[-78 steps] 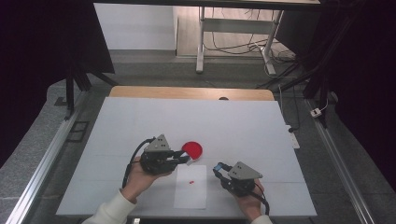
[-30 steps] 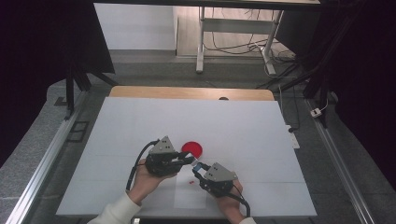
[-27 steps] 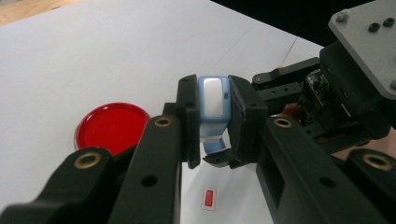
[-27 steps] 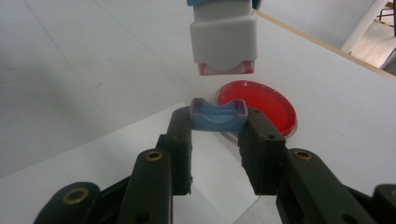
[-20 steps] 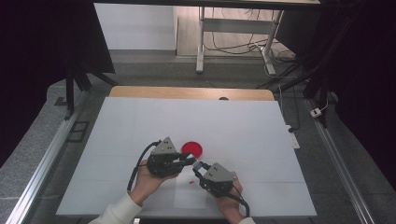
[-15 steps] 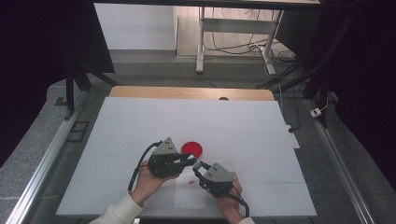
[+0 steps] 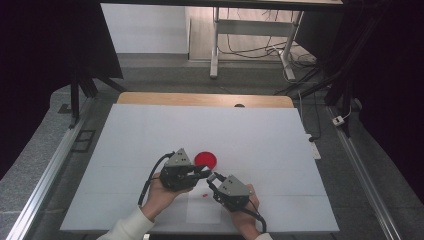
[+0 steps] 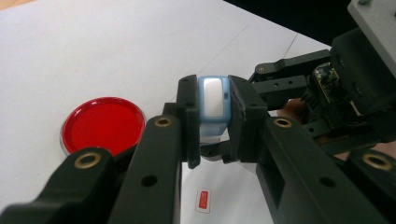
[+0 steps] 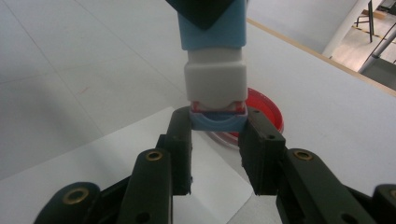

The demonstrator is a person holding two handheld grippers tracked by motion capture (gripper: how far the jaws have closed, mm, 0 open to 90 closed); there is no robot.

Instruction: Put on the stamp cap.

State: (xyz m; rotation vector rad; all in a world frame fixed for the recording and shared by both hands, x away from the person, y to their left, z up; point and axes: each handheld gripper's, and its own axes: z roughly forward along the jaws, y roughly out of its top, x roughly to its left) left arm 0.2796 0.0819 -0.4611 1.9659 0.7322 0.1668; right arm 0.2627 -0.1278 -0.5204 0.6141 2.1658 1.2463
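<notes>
A small blue and white stamp (image 7: 211,175) hangs above the table between both grippers. My left gripper (image 8: 213,100) is shut on its light-blue body (image 8: 214,95), whose white face points at the camera. My right gripper (image 9: 218,127) is shut on the blue cap (image 9: 218,121) at the stamp's near end, below the white middle block (image 9: 215,77). A strip of red shows between cap and block. In the high view the left gripper (image 7: 199,172) and the right gripper (image 7: 216,179) meet tip to tip just in front of a round red dish (image 7: 205,159).
A white paper sheet (image 7: 202,212) lies under the hands and bears a small red mark (image 7: 205,194). The red dish (image 8: 102,123) sits flat on the white table (image 7: 260,135). A wooden strip runs along the table's far edge (image 7: 200,99).
Since the oldest frame my right gripper has come in from the right and met the left gripper at the stamp. Over the last second neither hand has moved.
</notes>
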